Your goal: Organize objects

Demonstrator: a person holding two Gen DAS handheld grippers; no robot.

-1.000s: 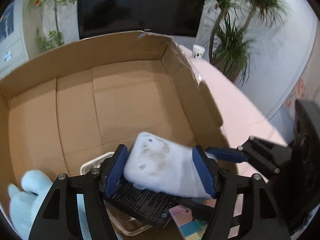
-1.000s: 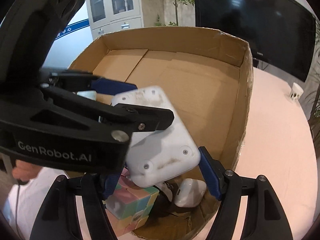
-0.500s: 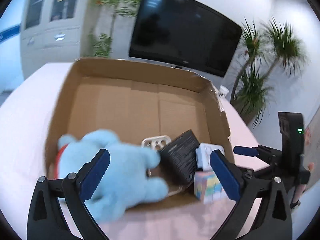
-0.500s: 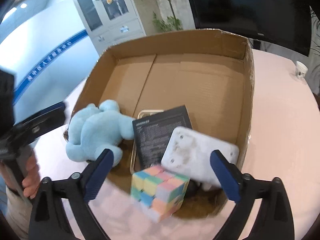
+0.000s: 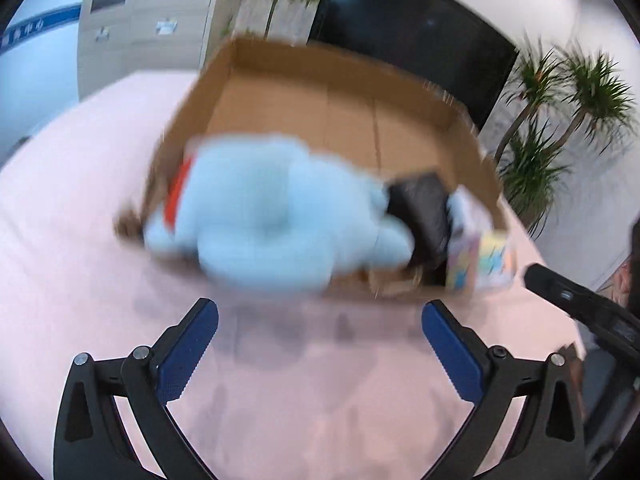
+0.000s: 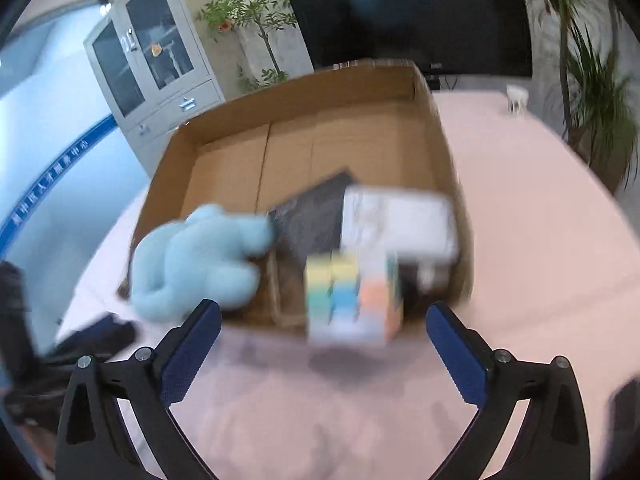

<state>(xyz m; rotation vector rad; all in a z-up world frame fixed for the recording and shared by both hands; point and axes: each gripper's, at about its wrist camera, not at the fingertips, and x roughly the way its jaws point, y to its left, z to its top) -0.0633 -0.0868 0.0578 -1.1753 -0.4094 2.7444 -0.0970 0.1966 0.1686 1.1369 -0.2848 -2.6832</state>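
Note:
An open cardboard box (image 5: 352,68) (image 6: 304,92) stands on the pink table. In it lie a light blue plush toy (image 5: 264,208) (image 6: 196,256), a black booklet (image 5: 424,204) (image 6: 312,212), a white flat device (image 6: 400,220) and a pastel puzzle cube (image 5: 484,260) (image 6: 352,296) at the near edge. My left gripper (image 5: 320,344) is open and empty over the table in front of the box. My right gripper (image 6: 324,348) is open and empty, also in front of the box. Both views are blurred.
A black screen (image 6: 404,12), potted plants (image 5: 560,120) and a grey cabinet (image 6: 152,68) stand behind the table. A small white object (image 6: 516,98) sits at the table's far right. The other gripper's black body shows at the right edge of the left wrist view (image 5: 588,312).
The left gripper let go of the white device, which now lies in the box. Both grippers opened and pulled back out of the box to over the table.

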